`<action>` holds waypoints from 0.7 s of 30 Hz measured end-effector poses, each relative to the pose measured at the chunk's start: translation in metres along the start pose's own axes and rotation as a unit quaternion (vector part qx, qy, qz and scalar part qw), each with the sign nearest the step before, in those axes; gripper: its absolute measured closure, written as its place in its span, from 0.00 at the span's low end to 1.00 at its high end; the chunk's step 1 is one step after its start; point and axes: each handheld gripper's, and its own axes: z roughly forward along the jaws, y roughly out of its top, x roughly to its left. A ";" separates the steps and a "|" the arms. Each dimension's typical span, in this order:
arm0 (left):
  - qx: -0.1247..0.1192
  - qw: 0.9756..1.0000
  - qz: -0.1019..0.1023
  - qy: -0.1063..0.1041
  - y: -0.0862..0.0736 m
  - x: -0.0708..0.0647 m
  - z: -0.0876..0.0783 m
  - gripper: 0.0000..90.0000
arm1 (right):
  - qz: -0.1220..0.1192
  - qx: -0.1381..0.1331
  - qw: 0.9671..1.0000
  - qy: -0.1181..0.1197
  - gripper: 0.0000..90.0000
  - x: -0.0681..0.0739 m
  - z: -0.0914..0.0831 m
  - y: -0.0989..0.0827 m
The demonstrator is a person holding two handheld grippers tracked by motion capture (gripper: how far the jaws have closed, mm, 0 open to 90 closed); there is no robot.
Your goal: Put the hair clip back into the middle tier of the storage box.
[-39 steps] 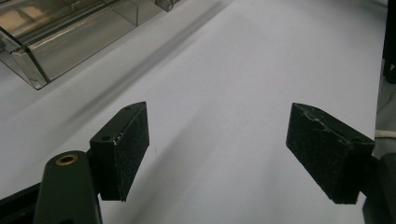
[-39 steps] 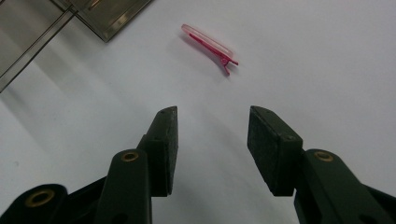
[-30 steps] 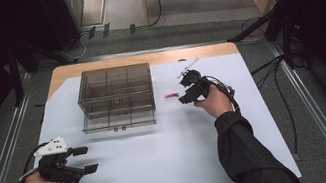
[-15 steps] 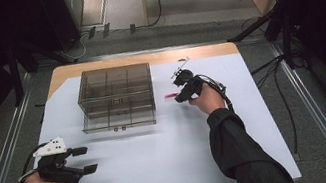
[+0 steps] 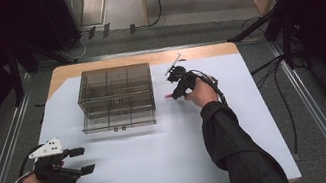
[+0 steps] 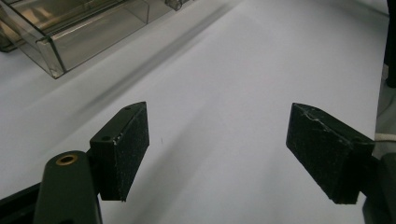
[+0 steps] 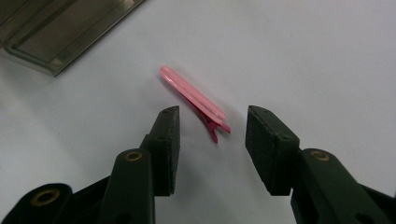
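A pink hair clip lies flat on the white table cover, just right of a smoky clear drawer box. In the high view the clip shows at the tip of my right gripper. My right gripper is open, with the clip's near end between its pads and touching neither. Its jaws have just opened slightly. My left gripper rests near the front left of the table, and its jaws stand wide open over bare white surface.
The drawer box stands at the back left of the table, with its corner near the clip. Cables trail from both grippers. Metal rails run along the floor on both sides of the table.
My right gripper has moved left and slightly down, bringing its jaws around the near end of the pink clip. The left gripper and the drawer box have stayed put.
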 end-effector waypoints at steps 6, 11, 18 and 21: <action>-0.004 1.000 -0.003 0.002 -0.002 0.000 -0.002 0.25 | -0.005 0.018 1.000 -0.003 0.60 0.000 0.008 0.008; -0.003 1.000 -0.004 0.002 -0.003 0.000 -0.003 0.25 | 0.007 0.010 1.000 0.009 0.60 -0.003 0.012 0.010; -0.002 1.000 -0.004 0.004 -0.004 -0.001 -0.004 0.25 | -0.006 0.027 1.000 0.016 0.72 -0.001 0.012 0.016; -0.002 1.000 -0.004 0.004 -0.004 -0.001 -0.004 0.25 | 0.000 0.029 0.999 0.020 0.79 0.001 0.012 0.016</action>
